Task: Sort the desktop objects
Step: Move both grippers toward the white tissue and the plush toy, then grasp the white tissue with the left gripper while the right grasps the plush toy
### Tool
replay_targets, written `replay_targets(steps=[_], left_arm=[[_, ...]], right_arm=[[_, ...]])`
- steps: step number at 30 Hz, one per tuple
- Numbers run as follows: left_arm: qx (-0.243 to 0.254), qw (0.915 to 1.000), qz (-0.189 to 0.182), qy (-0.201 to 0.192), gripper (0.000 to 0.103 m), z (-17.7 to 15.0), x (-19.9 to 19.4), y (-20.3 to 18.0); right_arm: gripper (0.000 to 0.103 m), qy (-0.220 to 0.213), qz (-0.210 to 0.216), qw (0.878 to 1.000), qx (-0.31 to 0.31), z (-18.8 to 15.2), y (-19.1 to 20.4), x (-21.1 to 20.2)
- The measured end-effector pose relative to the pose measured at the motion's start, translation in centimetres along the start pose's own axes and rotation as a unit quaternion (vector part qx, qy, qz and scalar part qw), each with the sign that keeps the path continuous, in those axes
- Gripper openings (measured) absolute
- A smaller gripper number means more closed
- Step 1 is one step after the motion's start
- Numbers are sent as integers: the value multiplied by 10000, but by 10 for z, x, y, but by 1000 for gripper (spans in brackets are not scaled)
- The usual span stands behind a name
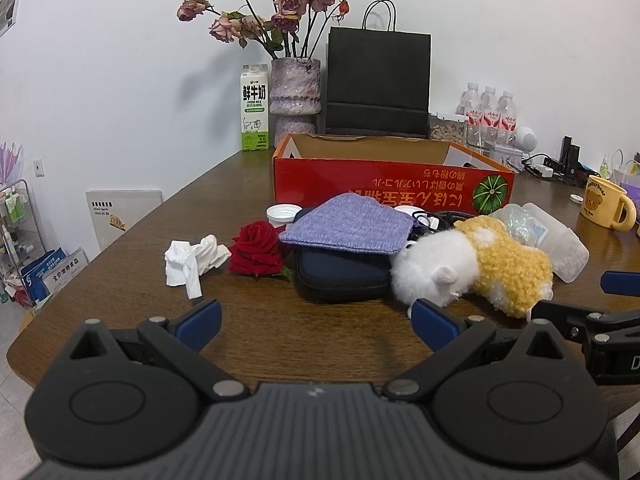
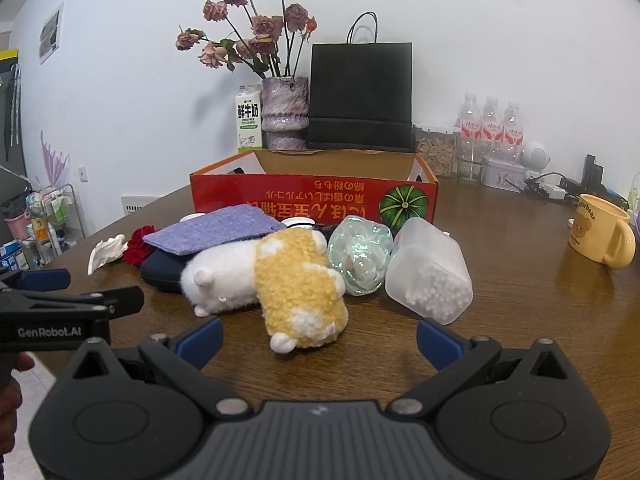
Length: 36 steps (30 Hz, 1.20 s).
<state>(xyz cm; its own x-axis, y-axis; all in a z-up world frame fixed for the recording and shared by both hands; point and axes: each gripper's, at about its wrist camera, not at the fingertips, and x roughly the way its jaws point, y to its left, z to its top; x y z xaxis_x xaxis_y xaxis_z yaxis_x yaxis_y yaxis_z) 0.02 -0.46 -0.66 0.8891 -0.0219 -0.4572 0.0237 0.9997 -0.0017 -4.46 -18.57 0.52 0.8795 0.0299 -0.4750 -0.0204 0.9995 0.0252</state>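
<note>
I hold my left gripper [image 1: 316, 326] low over the brown table [image 1: 248, 184]. Its blue fingers are spread wide and pinch nothing. My right gripper [image 2: 319, 338] is just beside it, and its fingers are spread wide too, with nothing in them.

A pile of things lies in front of me, between my grippers and the red box [image 2: 312, 196]. The box is open on top. Nearest my right gripper is a fluffy toy [image 2: 276, 276], white and yellow, lying on its side. Touching it on the right is a shiny clear ball [image 2: 360, 256], and next to that a clear tub [image 2: 430, 270] tipped over, with little white beads inside. A purple cloth [image 1: 350, 226] lies on top of a dark pouch [image 1: 342, 276]. Left of the pouch is a red rose [image 1: 256, 250], and left of that a crumpled white tissue [image 1: 192, 260]. A white lid [image 1: 283, 214] sits behind the rose.

A yellow mug [image 2: 600, 232] stands well apart on the right.
</note>
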Motion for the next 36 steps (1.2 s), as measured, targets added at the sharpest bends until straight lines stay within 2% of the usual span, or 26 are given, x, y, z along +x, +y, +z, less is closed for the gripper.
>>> replay_targets(steps=[16,21,25,29,32,36], left_arm=[[9,9999,172,2,103,7,12,15],[6,9997,253,45,103,12,19,25],[40,9994,339,68,103,15,25,34],[-71,9985,520,160,103,17,34,51],[-134,9973,700,197,103,18,41,65],[-159,9960,842,244,102,23,52,82]], right_arm=[[103,74,116,9997,-194,6,4,27],[95,184,223,9993,-252,13,8,44],[93,261,256,9989,-285,16,11,54],[92,340,291,9984,-343,18,13,63],[85,379,310,9981,-380,19,14,68],[82,435,334,9978,-368,19,14,75]])
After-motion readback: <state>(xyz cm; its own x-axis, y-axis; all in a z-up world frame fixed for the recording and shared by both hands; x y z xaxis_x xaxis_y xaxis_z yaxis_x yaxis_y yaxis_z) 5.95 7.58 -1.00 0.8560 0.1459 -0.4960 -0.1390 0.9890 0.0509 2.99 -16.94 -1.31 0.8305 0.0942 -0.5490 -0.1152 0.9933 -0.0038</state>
